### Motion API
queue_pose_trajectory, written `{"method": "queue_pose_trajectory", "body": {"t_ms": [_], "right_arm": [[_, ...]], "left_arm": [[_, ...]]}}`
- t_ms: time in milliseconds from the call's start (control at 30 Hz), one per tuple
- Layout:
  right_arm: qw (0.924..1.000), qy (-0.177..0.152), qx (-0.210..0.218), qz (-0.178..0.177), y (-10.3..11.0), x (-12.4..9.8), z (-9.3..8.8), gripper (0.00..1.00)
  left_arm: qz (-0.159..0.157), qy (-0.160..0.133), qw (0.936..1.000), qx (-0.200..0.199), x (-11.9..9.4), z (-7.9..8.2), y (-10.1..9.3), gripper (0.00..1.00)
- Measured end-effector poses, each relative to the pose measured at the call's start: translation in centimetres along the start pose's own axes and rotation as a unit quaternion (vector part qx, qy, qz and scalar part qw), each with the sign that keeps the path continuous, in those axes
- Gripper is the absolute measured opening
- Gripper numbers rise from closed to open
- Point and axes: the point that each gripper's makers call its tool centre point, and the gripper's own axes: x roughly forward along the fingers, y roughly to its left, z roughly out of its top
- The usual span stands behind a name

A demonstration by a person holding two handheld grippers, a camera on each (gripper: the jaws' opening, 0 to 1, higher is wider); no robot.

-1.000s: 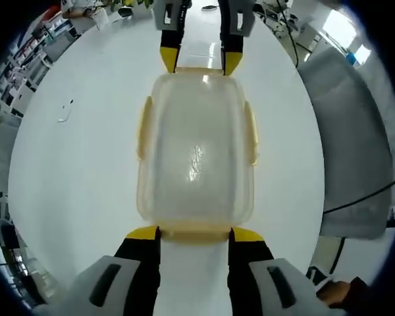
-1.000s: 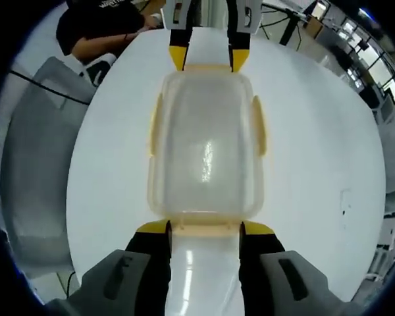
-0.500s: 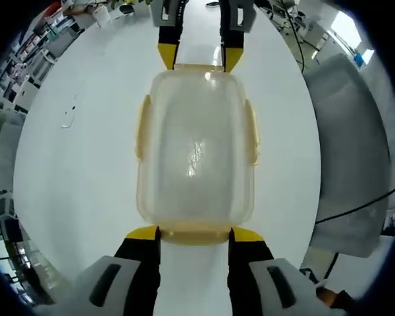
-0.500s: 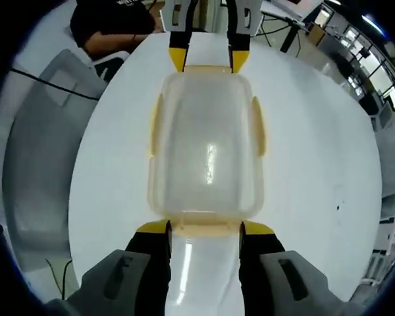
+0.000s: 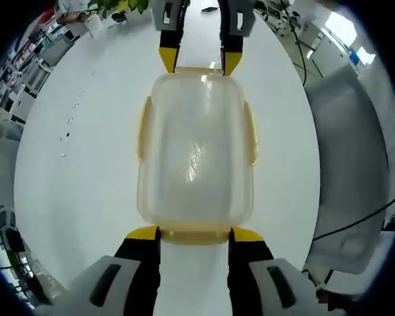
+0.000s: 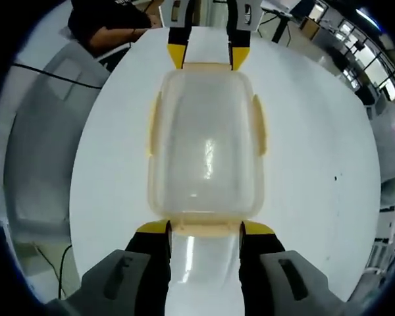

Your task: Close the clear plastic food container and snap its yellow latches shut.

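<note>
The clear plastic container [image 5: 196,151] with its lid on lies lengthwise between my two grippers over the white table [image 5: 72,184]. My left gripper [image 5: 195,234] has its yellow tips on either side of the near end latch [image 5: 195,232], which fills the gap between them. My right gripper [image 5: 199,62] holds the far end the same way. In the right gripper view the container [image 6: 206,151] has my right gripper [image 6: 205,229] at its near end latch [image 6: 205,230] and the left gripper [image 6: 207,56] at the far end. Yellow side latches [image 5: 143,128] [image 5: 251,131] lie along the long sides.
A grey chair [image 5: 349,151] [image 6: 39,151] stands beside the round table, with a black cable [image 5: 355,217] across it. A person in a black top [image 6: 108,16] sits at the table's far edge. Desks and clutter ring the room.
The table and room have swung behind the container in both views, so the cameras moved. The container keeps its place between both grippers, and the jaws' spacing is unchanged.
</note>
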Motion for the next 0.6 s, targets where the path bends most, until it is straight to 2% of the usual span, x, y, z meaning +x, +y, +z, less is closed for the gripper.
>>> {"method": "queue_pose_trajectory", "body": {"t_ms": [133,600], "right_arm": [[0.9999,0.011,0.009,-0.002,0.1,-0.4,-2.1,0.37],[0.9988,0.01,0.047,-0.008,0.4,-1.5,-7.2,0.37]], "left_arm": [[-0.002,-0.01,0.9999,0.01,0.3,2.2,0.2,0.33],[-0.008,-0.011,0.9991,0.041,1.7,7.0,0.6,0.33]]}}
